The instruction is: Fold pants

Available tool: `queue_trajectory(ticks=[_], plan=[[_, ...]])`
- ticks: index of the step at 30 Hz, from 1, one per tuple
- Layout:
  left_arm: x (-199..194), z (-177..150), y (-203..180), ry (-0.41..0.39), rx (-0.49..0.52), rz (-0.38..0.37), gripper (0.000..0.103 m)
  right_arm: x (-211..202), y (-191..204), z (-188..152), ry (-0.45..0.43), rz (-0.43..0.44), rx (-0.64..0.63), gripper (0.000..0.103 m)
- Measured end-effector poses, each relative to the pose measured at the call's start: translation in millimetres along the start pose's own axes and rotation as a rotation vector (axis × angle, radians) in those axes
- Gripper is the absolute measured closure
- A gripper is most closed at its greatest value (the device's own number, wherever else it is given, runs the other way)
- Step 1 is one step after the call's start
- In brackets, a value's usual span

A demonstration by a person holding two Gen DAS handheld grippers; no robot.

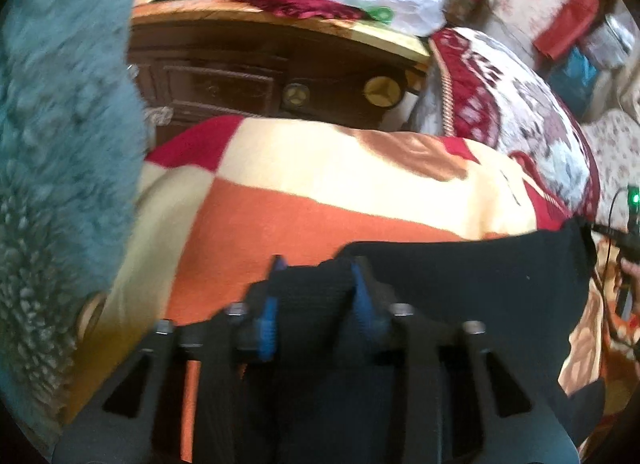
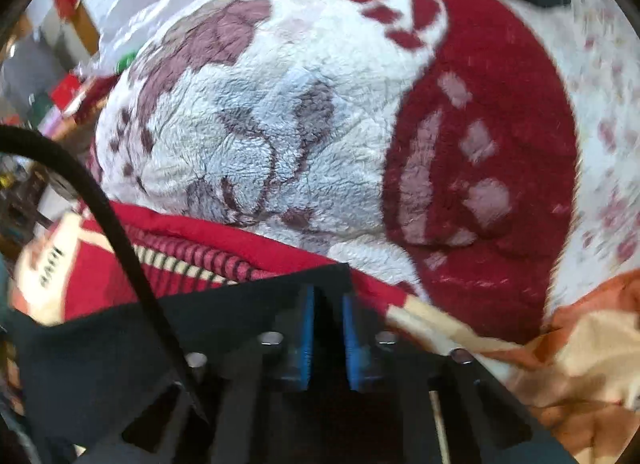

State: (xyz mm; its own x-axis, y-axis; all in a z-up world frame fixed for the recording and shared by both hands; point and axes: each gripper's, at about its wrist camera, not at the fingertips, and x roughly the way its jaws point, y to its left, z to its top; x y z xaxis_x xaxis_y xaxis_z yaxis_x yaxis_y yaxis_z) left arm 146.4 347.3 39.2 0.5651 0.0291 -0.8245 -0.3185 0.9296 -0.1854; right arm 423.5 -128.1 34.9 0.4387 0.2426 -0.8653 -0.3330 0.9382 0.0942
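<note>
Both grippers grip a pair of black pants (image 1: 460,284) over a bed covered by an orange, cream and red blanket (image 1: 320,192). The left gripper (image 1: 316,284) pinches a fold of the fabric between its blue fingers (image 1: 268,316); the right gripper (image 2: 328,304) clamps a corner of it. A red-and-white fleece blanket (image 2: 280,124) lies bunched just beyond; a teal shaggy cloth (image 1: 60,124) hangs at left.

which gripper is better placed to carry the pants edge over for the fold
Neither clearly; probably both together. The left gripper and right gripper each have black pants fabric between their fingers, at an edge lifted over the blanket. Whether either is fully clamped is unclear.
</note>
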Motion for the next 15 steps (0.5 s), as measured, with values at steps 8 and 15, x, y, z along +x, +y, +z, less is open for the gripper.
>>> queue_trajectory(ticks=[8, 15], plan=[[-43.1, 3.7, -18.3, -0.085, 0.033, -0.034, 0.088, -75.0, -10.5, -20.6, -0.135, 0.030, 0.002, 0.097], [-84.7, -9.5, -23.3, -0.132, 0.035, -0.063, 0.088, -146.9, -23.0, -61.0, -0.247, 0.033, 0.043, 0.101]])
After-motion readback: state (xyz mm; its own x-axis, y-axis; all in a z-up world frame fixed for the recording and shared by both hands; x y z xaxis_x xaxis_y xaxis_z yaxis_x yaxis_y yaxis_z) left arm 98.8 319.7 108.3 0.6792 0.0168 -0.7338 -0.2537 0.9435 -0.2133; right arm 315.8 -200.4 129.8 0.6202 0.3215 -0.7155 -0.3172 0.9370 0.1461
